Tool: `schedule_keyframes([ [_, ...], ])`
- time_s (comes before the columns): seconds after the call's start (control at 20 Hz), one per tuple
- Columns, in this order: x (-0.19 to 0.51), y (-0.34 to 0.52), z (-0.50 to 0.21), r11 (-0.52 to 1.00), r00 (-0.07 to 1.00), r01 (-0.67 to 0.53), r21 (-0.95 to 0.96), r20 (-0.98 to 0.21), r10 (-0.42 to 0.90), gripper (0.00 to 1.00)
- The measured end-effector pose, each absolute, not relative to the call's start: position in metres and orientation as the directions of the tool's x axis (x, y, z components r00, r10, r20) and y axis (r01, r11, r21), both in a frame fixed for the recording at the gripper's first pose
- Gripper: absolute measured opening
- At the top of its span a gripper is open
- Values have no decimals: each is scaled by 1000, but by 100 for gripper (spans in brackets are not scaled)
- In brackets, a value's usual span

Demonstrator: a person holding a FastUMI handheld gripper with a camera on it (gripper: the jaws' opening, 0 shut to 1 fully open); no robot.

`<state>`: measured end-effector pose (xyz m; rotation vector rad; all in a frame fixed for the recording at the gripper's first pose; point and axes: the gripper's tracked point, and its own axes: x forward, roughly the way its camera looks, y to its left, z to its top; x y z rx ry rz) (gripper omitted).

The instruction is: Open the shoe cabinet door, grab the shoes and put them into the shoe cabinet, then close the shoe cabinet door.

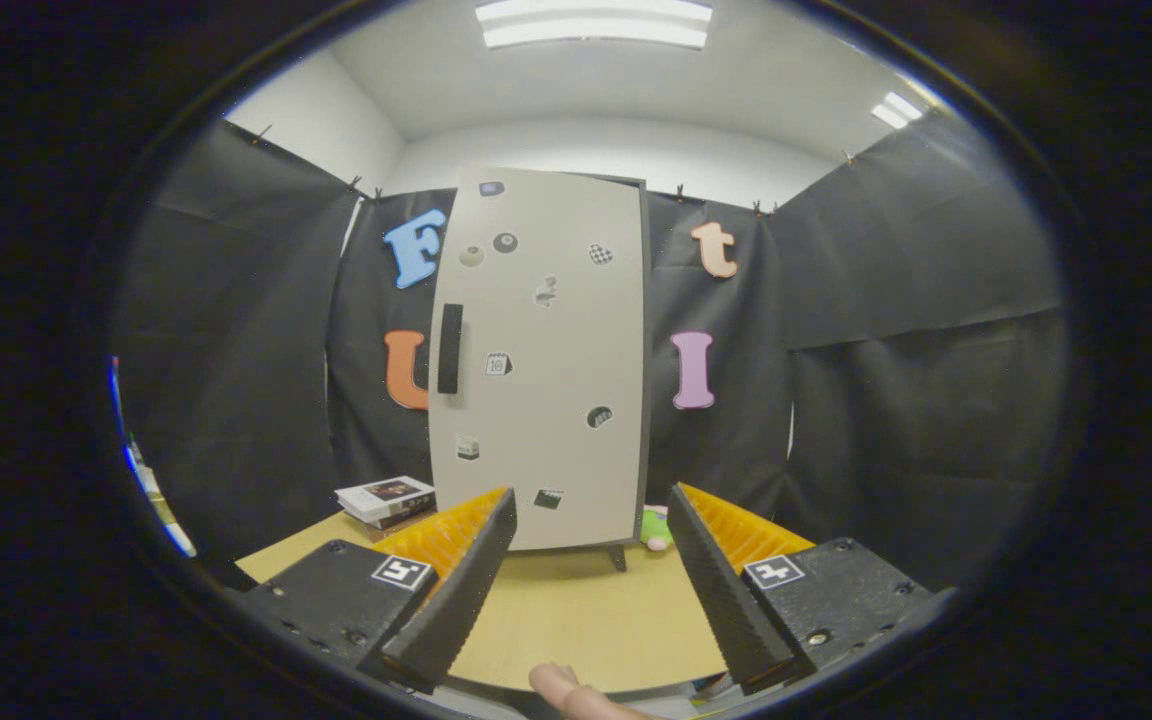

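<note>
While the gripper (591, 560) hangs low over the near part of the table, its two fingers (456, 590) stand spread well apart with nothing between them but bare tabletop. The shoe cabinet (541, 360) stands upright on short legs at the far side of the wooden table (576, 620), beyond the fingers and about midway between them, with its pale door shut flush. A dark vertical handle (449, 348) sits near the door's left edge, and small stickers (504, 242) are scattered over the door; their markings are too small to read. Open tabletop stretches from the fingertips to the cabinet's foot. Left of the cabinet, near the table's far left edge, lies a short stack of books (388, 498); the cover print cannot be read. A small green and pink toy (654, 530) peeks out at the cabinet's lower right corner. A fingertip (561, 685) shows at the table's near edge.
</note>
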<state>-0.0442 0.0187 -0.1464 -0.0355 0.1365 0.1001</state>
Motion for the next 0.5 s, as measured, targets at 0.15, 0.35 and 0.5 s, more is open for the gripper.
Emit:
schedule_keyframes([
  [0.15, -47, 19, -146, 993, 985, -116, -22, -130, 112, 98],
  [0.35, -48, 21, -160, 992, 978, -129, -2, -163, 127, 99],
  [0.5, -47, 18, -165, 992, 978, -126, -25, -172, 120, 98],
])
